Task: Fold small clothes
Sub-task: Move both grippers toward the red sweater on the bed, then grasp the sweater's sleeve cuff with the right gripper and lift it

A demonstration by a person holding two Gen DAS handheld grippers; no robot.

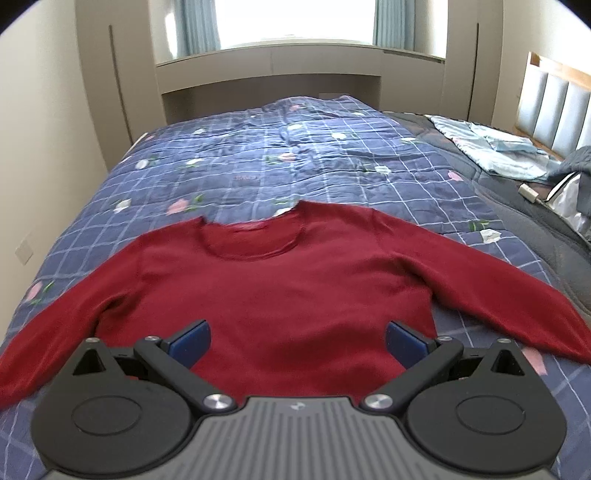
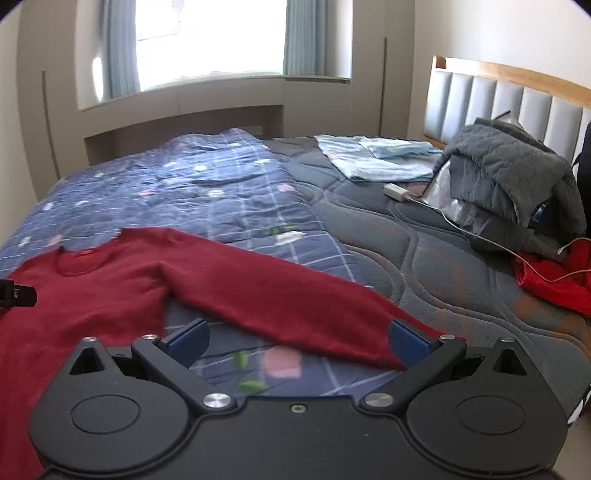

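While the red sweater (image 1: 280, 288) lies flat and face up on the blue checked quilt (image 1: 236, 162), we hold both tongs spread wide with nothing between their blue pads. Our left tongs (image 1: 298, 341) hover over the sweater's lower body, near the hem, and the pads (image 1: 192, 341) stand apart on either side of the red cloth without pinching it. The neckline points away from us toward the window (image 1: 295, 22), and both sleeves run out and down to the sides.

From the right wrist view, our right tongs (image 2: 298, 341) sit over the quilt (image 2: 207, 192) just beside the sweater's (image 2: 92, 295) right sleeve (image 2: 280, 291). That sleeve stretches diagonally across the view, and its cuff end passes close to the right-hand pad (image 2: 408, 341); we cannot tell whether it touches. Between the pads we see mostly quilt with a pink flower print. A small black piece of the left tongs shows at the left edge of this view.

Farther right, the quilt ends and the dark grey mattress (image 2: 424, 251) is bare. On it lie a pale blue folded cloth (image 2: 373, 158), a white charger (image 2: 397, 192) with its cable, a grey jacket (image 2: 513, 177) heaped near the padded headboard (image 2: 498, 99), and a bright red cloth (image 2: 554, 280) at the edge.
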